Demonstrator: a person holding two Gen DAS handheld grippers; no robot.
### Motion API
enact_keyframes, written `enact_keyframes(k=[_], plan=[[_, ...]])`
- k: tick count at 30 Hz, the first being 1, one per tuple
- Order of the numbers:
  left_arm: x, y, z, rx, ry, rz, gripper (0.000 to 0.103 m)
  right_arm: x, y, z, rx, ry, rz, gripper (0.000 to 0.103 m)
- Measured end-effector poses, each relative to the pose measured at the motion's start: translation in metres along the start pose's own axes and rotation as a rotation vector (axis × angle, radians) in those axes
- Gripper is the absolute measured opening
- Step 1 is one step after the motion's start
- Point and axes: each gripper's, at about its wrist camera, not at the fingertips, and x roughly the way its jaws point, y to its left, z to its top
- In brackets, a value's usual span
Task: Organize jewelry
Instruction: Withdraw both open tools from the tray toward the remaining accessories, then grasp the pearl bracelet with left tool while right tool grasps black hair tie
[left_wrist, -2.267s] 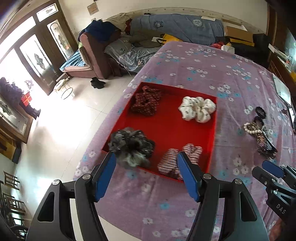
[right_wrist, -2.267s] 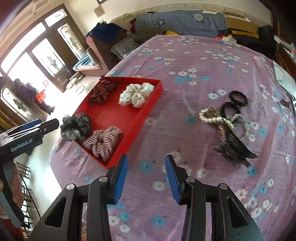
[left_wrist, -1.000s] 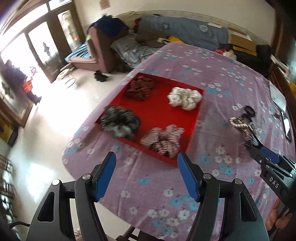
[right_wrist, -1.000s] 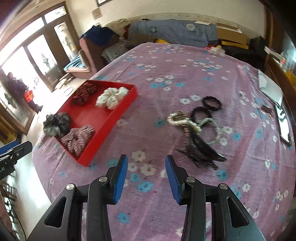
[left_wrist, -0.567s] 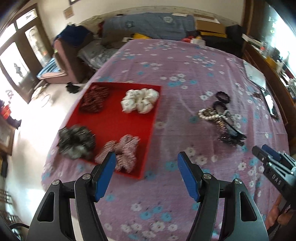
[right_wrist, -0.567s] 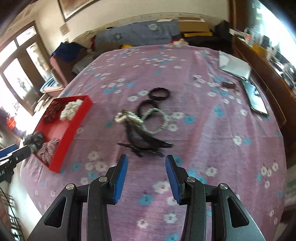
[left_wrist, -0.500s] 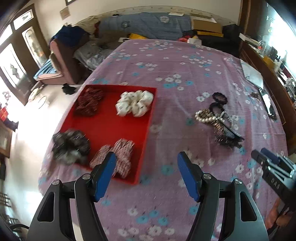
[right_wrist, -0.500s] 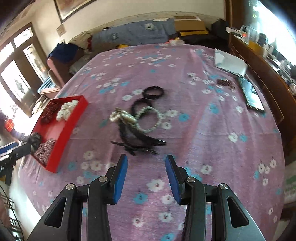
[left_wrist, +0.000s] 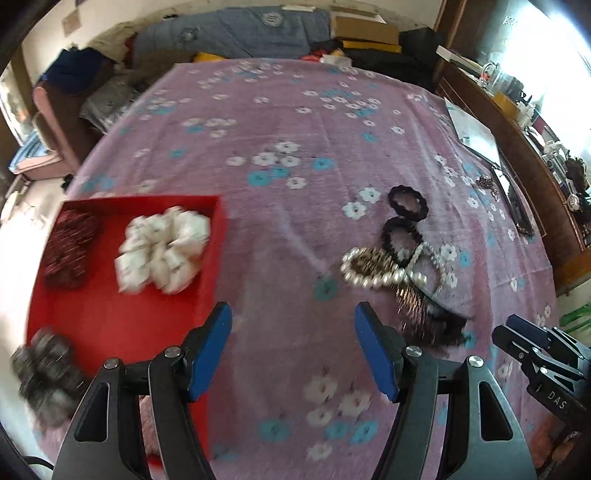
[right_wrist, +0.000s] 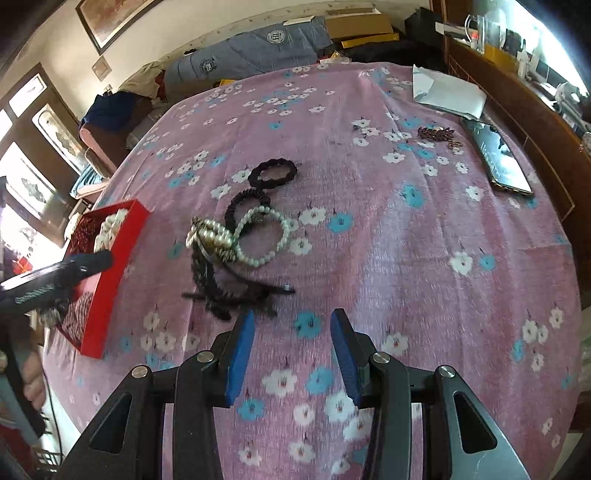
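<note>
My left gripper (left_wrist: 293, 350) hangs over the purple flowered bedspread (left_wrist: 295, 122) with its blue pads spread wide and nothing between them. My right gripper (right_wrist: 291, 354) is also released, its pads parted over bare cloth and gripping nothing.

The jewelry lies in one tangled pile on the cloth. In my right view it sits just ahead of the pads and slightly left, with the black toothed hair combs (right_wrist: 229, 291) nearest, almost at the left pad's tip. In my left view the same pile lies ahead and to the right, beyond the right pad.

Counting the pile, I see:
- two pearl bead bracelets: one bunched up (right_wrist: 208, 234), one an open loop (right_wrist: 264, 236)
- two black elastic hair ties, one touching the pile (right_wrist: 245, 201) and one just beyond it (right_wrist: 273, 172)
- how many combs there are I cannot tell

The shallow red tray (left_wrist: 110, 314) is at my left, well apart from the pile. It holds four fabric scrunchies: a white one (left_wrist: 162, 249), a dark red one (left_wrist: 68, 253), a grey-black one (left_wrist: 44, 373), and a red-and-white checked one (right_wrist: 75, 314) at the near edge.

A small dark red beaded piece (right_wrist: 439, 134) lies far off beside a black phone (right_wrist: 496, 162).
</note>
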Motion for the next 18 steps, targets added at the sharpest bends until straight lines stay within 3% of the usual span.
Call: enact_keyframes(k=[4,10,13,16,17,18], plan=[[0.032,-0.007,0.015,0.001,0.031,-0.094,0.067,0.019,-0.007,0.029,0.021,0.022,0.052,0.046],[0.069,-0.011,0.022,-0.006,0.071,-0.133,0.052,0.059,-0.005,0.078,0.005,0.054,0.086,0.046],[0.075,-0.013,0.026,-0.008,0.052,-0.152,0.051,0.08,-0.001,0.097,-0.01,0.07,0.082,0.046],[0.077,-0.018,0.029,0.004,0.048,-0.176,0.033,0.102,0.003,0.114,-0.016,0.091,0.072,0.046],[0.079,-0.02,0.029,0.005,0.062,-0.198,0.013,0.109,0.004,0.118,-0.015,0.098,0.07,0.046],[0.083,-0.023,0.026,0.007,0.081,-0.216,0.009,0.115,0.006,0.121,-0.018,0.105,0.066,0.046]])
